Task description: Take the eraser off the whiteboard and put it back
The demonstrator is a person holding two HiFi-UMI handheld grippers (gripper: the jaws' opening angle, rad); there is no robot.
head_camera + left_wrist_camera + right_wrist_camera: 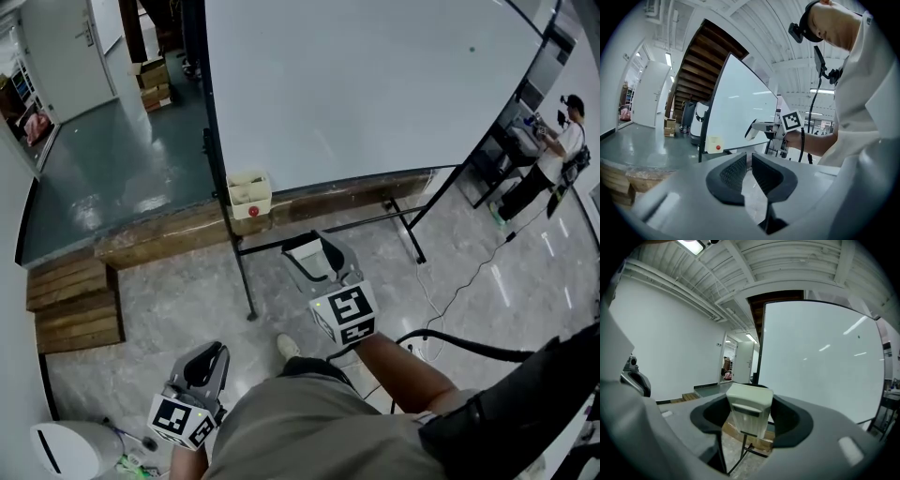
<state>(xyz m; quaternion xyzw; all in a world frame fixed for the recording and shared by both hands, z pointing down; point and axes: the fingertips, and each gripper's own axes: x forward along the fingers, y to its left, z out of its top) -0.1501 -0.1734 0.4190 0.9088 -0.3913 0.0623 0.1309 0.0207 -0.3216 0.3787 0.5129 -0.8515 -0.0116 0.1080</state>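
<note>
White plastic eraser [748, 405] is clamped in my right tool [309, 253], held clear of the whiteboard [375, 84] and facing it. I'd bring it in square, so its flat face lands flush before I release. My left tool [746, 171] is clenched on nothing.

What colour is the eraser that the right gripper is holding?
Creamy white. The eraser shows best in the right gripper view.
</note>
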